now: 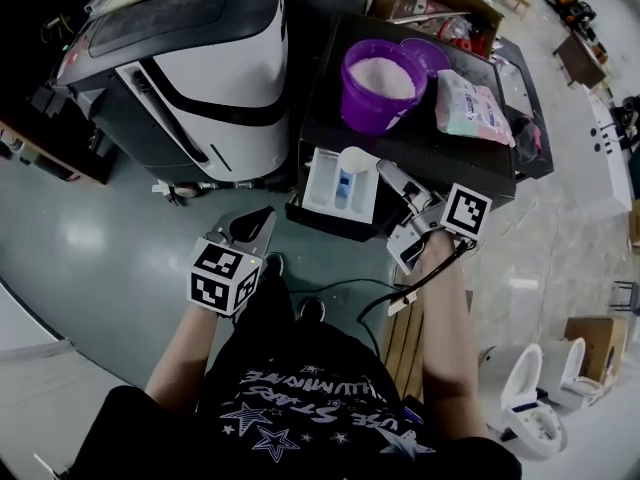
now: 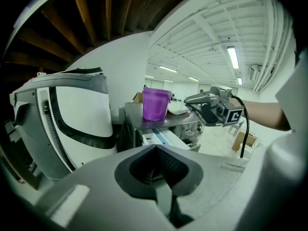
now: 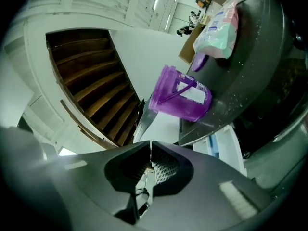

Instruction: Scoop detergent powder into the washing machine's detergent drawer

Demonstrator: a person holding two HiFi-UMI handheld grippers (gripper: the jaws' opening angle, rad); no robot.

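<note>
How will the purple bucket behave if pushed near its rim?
The purple bucket looks nearly full of powder, so probably heavy and slow to slide. It has no lid, so a high push might tip it and spill powder.

I look into a big workshop-like hall: strip lights [image 2: 233, 57] overhead, a cardboard box [image 1: 592, 336] and loose toilets [image 1: 530, 400] on polished floor [image 1: 90, 238].

Purple bucket [image 1: 368, 114], white powder [image 1: 380, 76], white scoop [image 1: 356, 158], white drawer [image 1: 318, 180] with blue insert [image 1: 345, 189]

1 purple bucket [image 1: 365, 113] | 1 purple lid [image 1: 432, 52] | 1 detergent pouch [image 1: 470, 108] | 1 scoop [image 1: 357, 158] | 1 detergent drawer [image 1: 312, 184] | 2 grippers [image 1: 262, 220] [image 1: 386, 174]
</note>
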